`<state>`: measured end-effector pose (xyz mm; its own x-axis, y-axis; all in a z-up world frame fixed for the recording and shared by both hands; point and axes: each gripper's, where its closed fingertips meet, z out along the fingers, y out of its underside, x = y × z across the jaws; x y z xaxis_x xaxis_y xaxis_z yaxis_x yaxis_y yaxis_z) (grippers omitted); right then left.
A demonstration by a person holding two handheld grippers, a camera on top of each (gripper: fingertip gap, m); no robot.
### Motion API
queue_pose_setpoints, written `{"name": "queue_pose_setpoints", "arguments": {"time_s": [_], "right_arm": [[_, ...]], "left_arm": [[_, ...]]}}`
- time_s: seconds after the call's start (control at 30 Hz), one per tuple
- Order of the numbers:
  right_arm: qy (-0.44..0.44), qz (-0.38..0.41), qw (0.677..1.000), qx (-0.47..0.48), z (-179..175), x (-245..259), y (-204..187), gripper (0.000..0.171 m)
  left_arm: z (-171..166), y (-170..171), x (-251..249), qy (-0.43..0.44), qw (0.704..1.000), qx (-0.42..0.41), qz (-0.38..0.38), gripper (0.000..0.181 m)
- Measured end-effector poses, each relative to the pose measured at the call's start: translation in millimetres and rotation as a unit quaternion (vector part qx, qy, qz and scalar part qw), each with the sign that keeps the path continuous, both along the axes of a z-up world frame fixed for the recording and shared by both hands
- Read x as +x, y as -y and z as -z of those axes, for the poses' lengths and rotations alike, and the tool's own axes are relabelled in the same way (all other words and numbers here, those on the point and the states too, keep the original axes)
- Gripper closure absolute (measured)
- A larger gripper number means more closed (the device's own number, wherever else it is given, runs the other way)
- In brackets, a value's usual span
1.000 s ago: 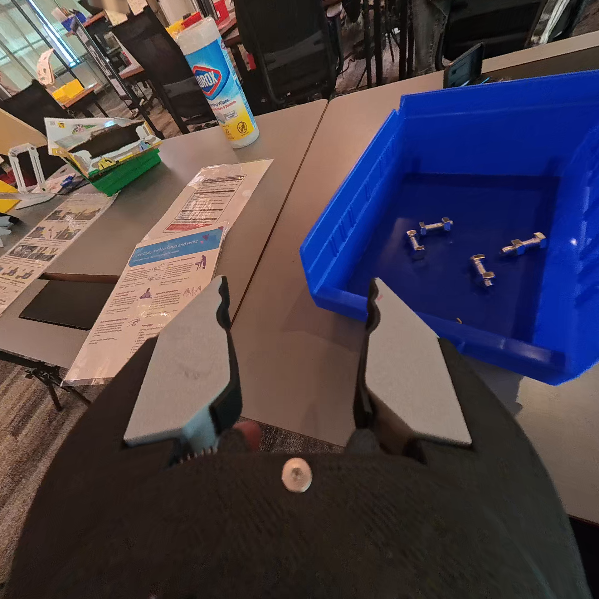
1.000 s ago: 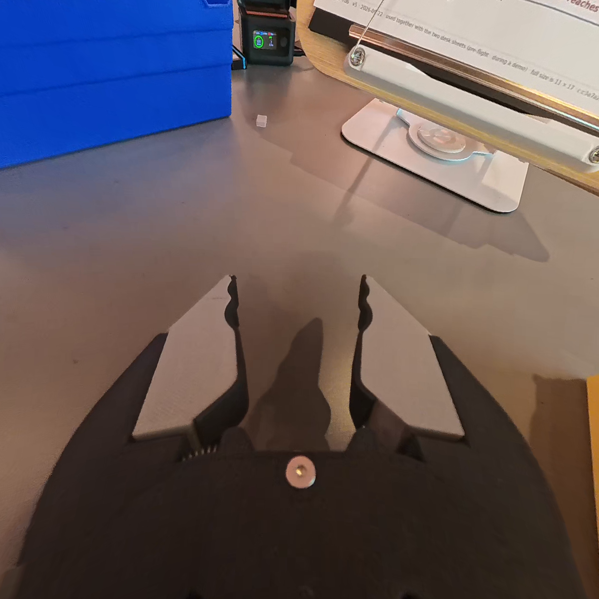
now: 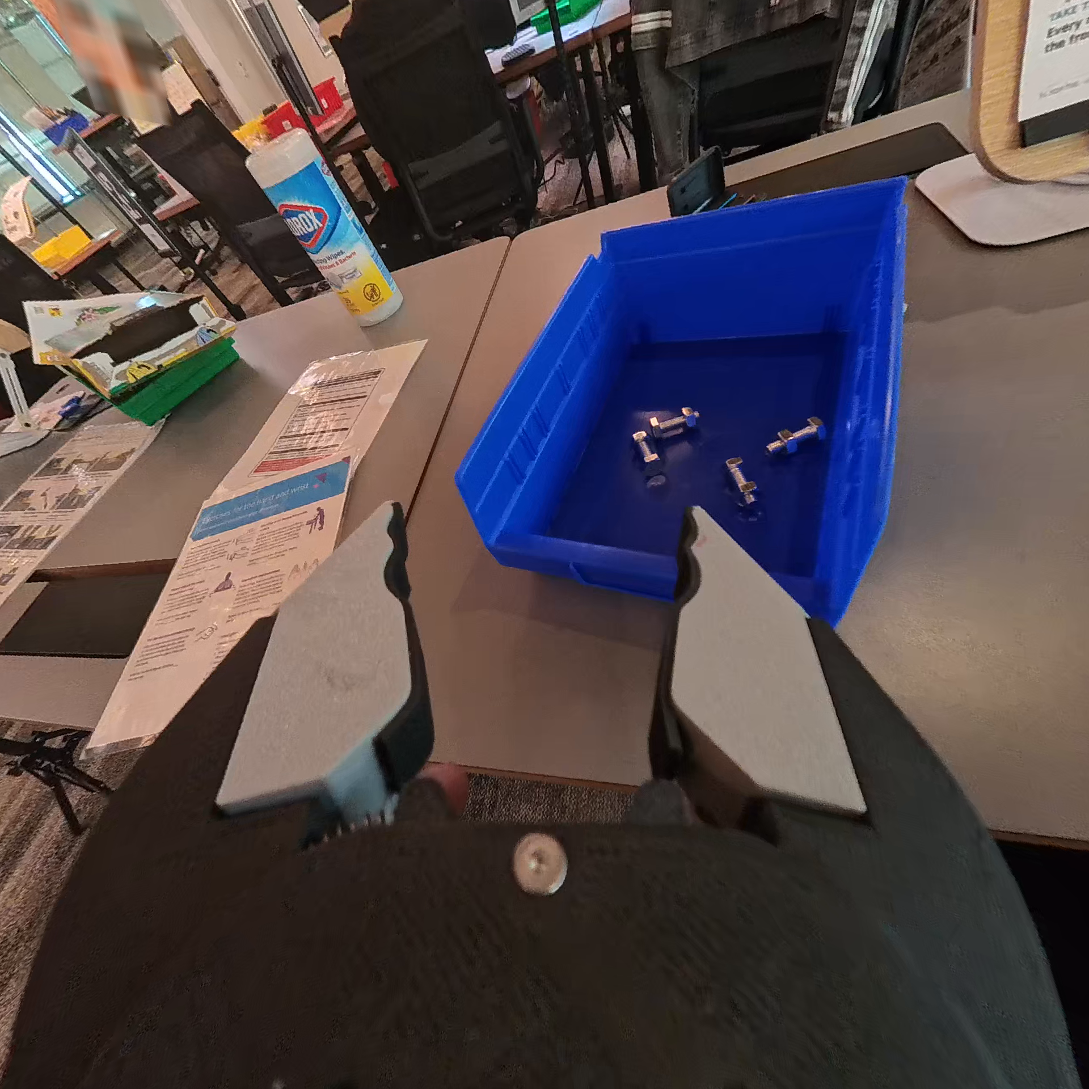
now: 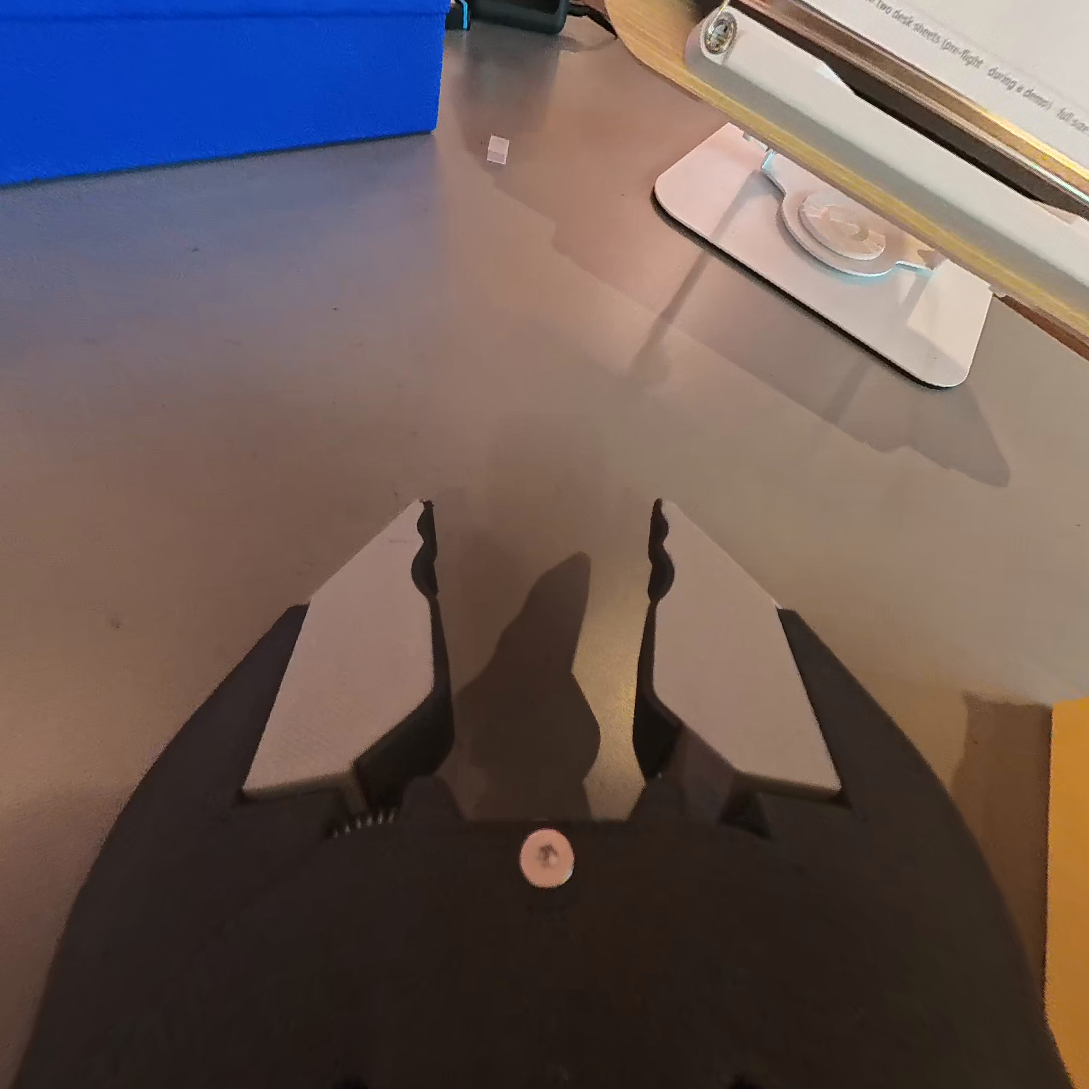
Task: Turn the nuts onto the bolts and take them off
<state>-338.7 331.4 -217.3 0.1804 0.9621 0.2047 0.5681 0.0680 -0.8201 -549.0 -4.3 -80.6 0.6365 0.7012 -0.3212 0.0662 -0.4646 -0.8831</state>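
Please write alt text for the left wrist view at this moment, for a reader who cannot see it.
The open, empty left gripper hangs over the near edge of a grey table, pointing toward a blue bin that holds four bolts with nuts on them. To the left lie laminated sheets, a wipes canister and a green tray.

Four silver bolts, each with a nut threaded on, lay flat on the floor of an open blue bin [image 3: 530, 471]: two [image 3: 675, 422] [image 3: 647, 452] touching at left, one [image 3: 797, 437] at right, one [image 3: 741, 480] nearer the front wall.
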Motion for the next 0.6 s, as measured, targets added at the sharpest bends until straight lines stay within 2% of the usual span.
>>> {"name": "queue_pose_setpoints", "arguments": {"time_s": [0.6], "right_arm": [[0.026, -0.012, 1.0, 0.003, 8, -2, 4, 0.104]], "left_arm": [[25, -16, -1, 0.024, 0.999, -0.034, 0.017, 0.09]]}}
